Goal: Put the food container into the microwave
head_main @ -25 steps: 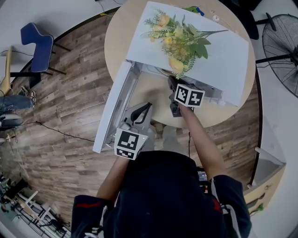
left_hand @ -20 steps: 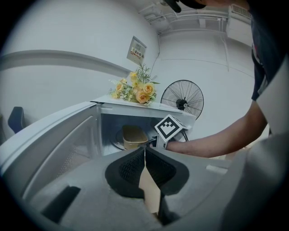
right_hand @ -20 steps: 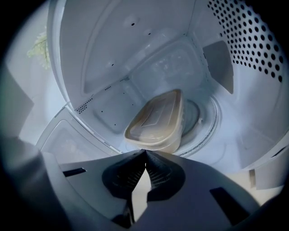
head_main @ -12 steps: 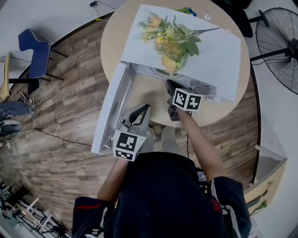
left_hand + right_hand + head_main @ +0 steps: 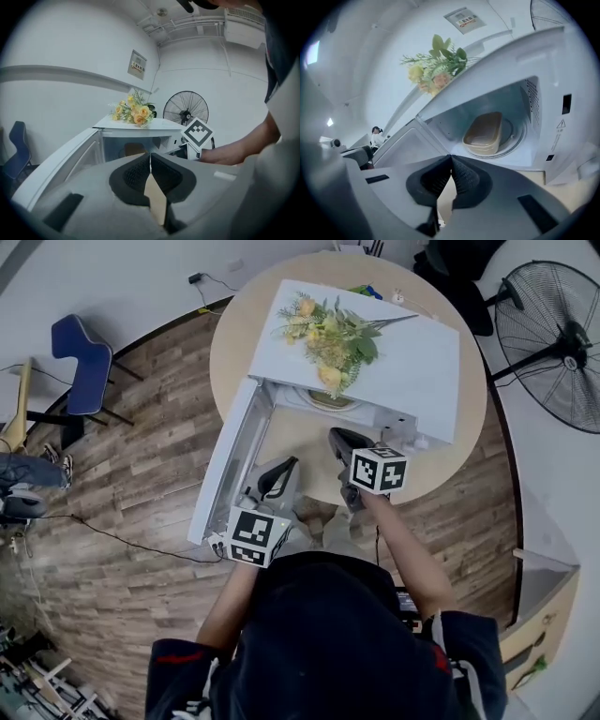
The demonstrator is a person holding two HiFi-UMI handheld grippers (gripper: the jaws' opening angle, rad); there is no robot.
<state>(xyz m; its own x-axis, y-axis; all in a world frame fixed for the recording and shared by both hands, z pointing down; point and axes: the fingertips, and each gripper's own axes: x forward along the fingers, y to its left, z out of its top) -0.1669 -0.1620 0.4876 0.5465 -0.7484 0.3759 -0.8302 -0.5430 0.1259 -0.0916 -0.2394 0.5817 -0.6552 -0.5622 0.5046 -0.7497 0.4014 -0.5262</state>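
Since the microwave (image 5: 412,362) stands with its door (image 5: 228,460) swung wide, the tan food container (image 5: 485,133) shows inside on the turntable (image 5: 514,135); it looks like light, stiff, smooth plastic, best pinched at its rim; the right gripper (image 5: 451,158) and left gripper (image 5: 150,158) are both closed, empty, outside.

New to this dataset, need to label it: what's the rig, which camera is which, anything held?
No robot: a person holds a two-jaw gripper in each hand. The top-down picture comes from a head camera; the other two ride on the grippers, looking along their jaws. On the round table stands a white microwave, door open, flowers on top. The tan food container sits inside on the turntable. The left gripper and right gripper are both shut and empty.
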